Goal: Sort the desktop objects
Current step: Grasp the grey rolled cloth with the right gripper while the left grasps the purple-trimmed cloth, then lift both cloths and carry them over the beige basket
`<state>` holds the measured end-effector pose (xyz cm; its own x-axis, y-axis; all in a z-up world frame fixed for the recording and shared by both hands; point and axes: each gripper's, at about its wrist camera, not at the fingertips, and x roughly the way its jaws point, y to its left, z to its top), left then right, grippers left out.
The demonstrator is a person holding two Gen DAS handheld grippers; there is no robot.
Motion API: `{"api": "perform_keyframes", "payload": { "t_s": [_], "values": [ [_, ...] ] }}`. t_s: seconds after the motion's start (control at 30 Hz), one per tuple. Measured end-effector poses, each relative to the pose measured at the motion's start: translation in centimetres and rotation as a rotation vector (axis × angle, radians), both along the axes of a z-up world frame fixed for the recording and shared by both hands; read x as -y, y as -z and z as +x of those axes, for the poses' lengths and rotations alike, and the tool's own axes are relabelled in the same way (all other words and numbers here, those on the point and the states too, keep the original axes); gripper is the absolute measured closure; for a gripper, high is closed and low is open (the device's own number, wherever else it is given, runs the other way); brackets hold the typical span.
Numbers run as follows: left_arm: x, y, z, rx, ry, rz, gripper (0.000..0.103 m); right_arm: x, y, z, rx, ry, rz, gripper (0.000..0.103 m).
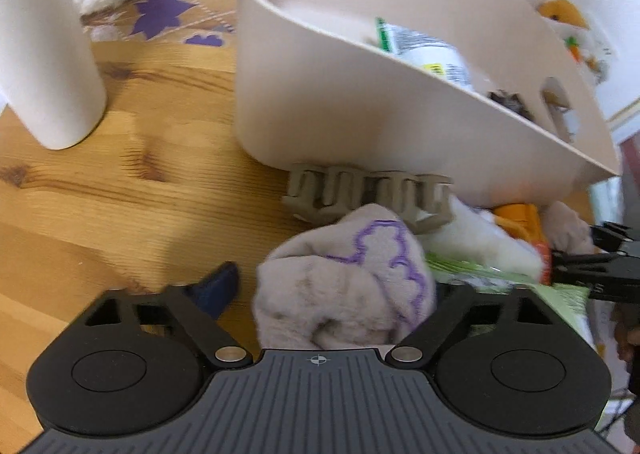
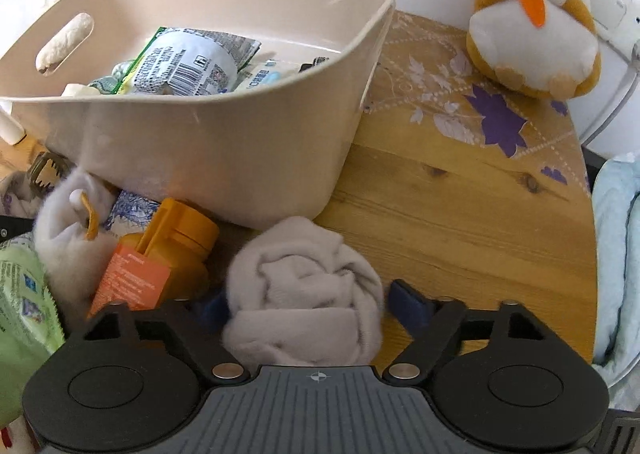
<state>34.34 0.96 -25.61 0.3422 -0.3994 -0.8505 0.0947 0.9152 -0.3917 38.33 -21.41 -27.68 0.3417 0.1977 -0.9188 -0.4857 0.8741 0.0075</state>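
Socks, rolled into bundles, sit one between each pair of my fingers on the table (image 2: 460,214), just in front of the beige basket (image 2: 224,158). My left gripper (image 1: 336,286) straddles the sock roll with purple stitching (image 1: 348,278); one blue pad (image 1: 218,288) shows apart from the fabric and the other is hidden behind it, so I judge nothing is pinched there yet. My right gripper (image 2: 308,302) brackets the plain grey sock roll (image 2: 304,294), its right pad (image 2: 408,302) standing just off the cloth, the left one (image 2: 212,308) about touching; that one too reads as released. What could go wrong, I think: soft rolls squash and unravel, so a shallow pinch may lift only an outer fold and drag the rest loose. On the left, the taupe hair claw (image 1: 368,194) touches the roll and could snag and come along. On the right, the orange bottle (image 2: 160,262) lies just beside my left finger and may be knocked. The basket wall rises near ahead, so any lift must clear its rim; open wood lies to my right, toward the hamster plush (image 2: 532,22).
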Motion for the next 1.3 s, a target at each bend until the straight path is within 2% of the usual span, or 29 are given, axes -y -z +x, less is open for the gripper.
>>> {"api": "perform_keyframes", "payload": {
  "t_s": [0.03,0.13,0.33,0.6,0.93,1.3],
  "values": [
    [-0.1,-0.1,-0.1,-0.004,0.004,-0.026,0.037,0.0,-0.1,-0.1,0.0,-0.004,-0.002,0.036],
    [-0.2,-0.4,-0.4,-0.004,0.007,-0.034,0.043,0.2,-0.3,-0.4,-0.016,0.006,0.018,0.04],
    [-0.5,-1.8,-2.8,0.085,0.028,0.006,0.055,0.7,-0.7,-1.9,-0.035,0.003,0.038,0.041],
    [-2.7,-4.1,-4.5,0.145,0.07,0.029,0.056,1.4,-2.4,-4.6,0.001,-0.039,0.042,0.041],
    [-6.1,-7.0,-3.5,0.185,-0.01,-0.022,0.056,2.5,-5.1,-5.7,0.044,-0.033,0.073,0.041],
    [-5.2,-6.4,-3.2,0.147,-0.017,-0.058,0.055,2.7,-5.5,-5.8,0.05,-0.017,0.072,0.041]
  ]
}}
